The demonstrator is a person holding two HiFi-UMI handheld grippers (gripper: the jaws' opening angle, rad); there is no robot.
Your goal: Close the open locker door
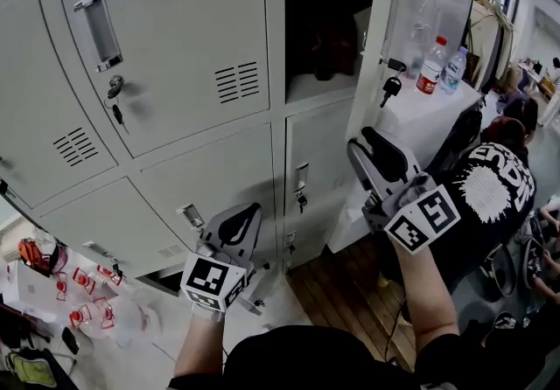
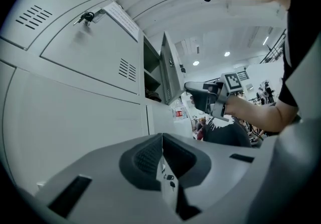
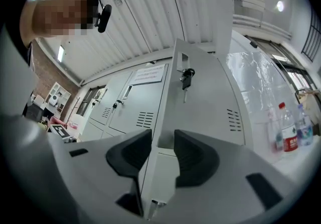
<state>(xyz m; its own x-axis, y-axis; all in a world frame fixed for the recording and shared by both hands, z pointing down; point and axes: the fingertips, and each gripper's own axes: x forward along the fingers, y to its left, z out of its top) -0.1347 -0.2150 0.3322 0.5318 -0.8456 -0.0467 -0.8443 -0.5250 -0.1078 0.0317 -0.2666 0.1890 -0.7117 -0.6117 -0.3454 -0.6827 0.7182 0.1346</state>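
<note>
Keys (image 3: 186, 78) dangle from the locker door (image 3: 210, 102). The right hand-held gripper (image 3: 163, 142) is at its edge, jaws apart and empty. The left hand-held gripper (image 2: 161, 147) has its jaws together, holding nothing.

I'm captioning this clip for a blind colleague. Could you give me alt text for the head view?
A grey locker door stands open at upper right, a key hanging from its lock, with the right gripper just below the key, fingers apart. The left gripper sits lower, in front of the closed lockers, fingers together.
</note>
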